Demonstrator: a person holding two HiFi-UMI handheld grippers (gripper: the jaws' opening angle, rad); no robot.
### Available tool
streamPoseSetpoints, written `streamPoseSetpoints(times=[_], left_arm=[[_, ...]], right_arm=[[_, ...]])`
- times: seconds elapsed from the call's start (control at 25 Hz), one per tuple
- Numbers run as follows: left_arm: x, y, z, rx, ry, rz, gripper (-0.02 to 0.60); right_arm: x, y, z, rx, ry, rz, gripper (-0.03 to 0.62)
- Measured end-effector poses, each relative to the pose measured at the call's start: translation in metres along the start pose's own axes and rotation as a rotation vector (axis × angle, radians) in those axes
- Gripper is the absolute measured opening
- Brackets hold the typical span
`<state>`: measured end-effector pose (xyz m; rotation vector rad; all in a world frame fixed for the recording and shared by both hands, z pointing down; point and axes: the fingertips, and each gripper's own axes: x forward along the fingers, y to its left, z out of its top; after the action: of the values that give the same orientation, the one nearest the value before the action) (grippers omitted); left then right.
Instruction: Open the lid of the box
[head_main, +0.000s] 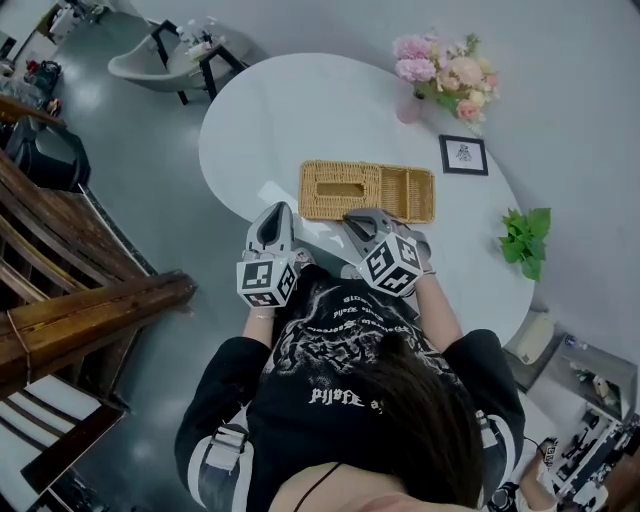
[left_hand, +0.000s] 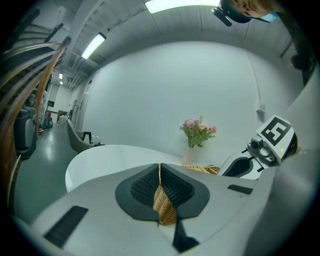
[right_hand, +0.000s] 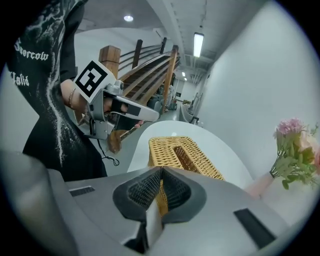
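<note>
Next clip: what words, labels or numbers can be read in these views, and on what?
"Sercow", roughly, gothic lettering: black T-shirt, right gripper view.
"Valid", roughly: same shirt, line below.
Other shirt print in head view: too blurred.
Framed picture: drawing, no legible print.
Square markers: patterns only, no letters.

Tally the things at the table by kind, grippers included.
Wicker box: 1
Vase of flowers: 1
Framed picture: 1
Green plant: 1
Grippers: 2 (left gripper, right gripper)
Total: 6
</note>
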<state>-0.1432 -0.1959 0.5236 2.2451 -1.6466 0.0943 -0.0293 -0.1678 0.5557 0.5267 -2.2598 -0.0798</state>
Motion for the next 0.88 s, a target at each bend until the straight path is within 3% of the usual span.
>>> streamPoseSetpoints(times=[0.4,0.88], left_arm=[[0.011,0.014,-0.001,0.005,0.011,-0.017,0.026],[0.02,0.017,0.0,0.012,0.02,-0.035,0.026]], right_arm=[[-0.004,-0.006,0.008,-0.076,0.043,0.068,0.034],[-0.021,-0.026,0.036,-0.129,-0.022,0.034,0.034]])
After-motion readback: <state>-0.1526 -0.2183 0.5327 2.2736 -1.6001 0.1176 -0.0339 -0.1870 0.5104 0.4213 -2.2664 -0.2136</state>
